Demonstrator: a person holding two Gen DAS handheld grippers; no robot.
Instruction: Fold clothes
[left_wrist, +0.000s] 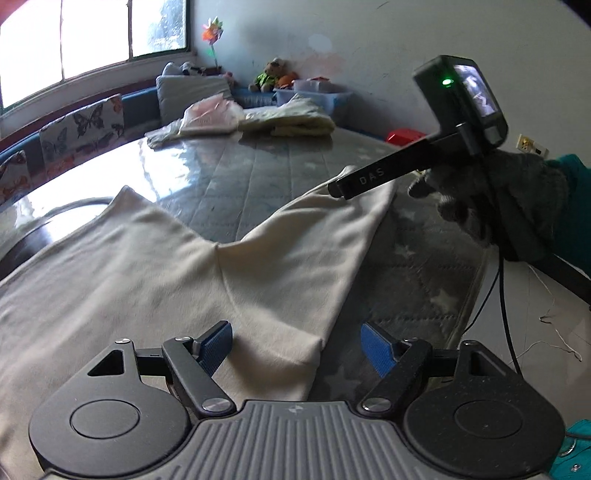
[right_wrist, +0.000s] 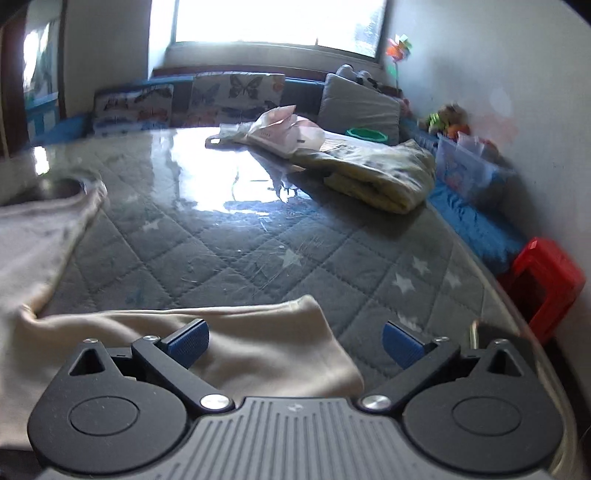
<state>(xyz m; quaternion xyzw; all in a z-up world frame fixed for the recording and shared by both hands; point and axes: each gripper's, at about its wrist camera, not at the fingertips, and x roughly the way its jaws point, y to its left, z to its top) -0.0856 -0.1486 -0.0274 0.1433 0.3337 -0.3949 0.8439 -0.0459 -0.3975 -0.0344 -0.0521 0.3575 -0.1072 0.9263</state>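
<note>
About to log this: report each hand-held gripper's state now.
Left hand-held gripper: open, holding nothing, over the cloth.
Right hand-held gripper: open, holding nothing.

This is a bedroom in a home, likely shared with a child. A grey quilted mattress with white stars (right_wrist: 258, 254), wrapped in glossy clear plastic, fills the middle. At its far side butterfly-print cushions (right_wrist: 236, 92) and a grey square pillow (right_wrist: 358, 107) lean under a bright wide window (right_wrist: 277, 22). In the far right corner a stuffed teddy bear in a green vest (left_wrist: 269, 74) sits beside a clear plastic storage box (left_wrist: 314, 94), with a colourful paper pinwheel (left_wrist: 212, 31) above. A red plastic stool (right_wrist: 543, 280) stands right of the bed by the scuffed white wall (left_wrist: 369, 44).
</note>
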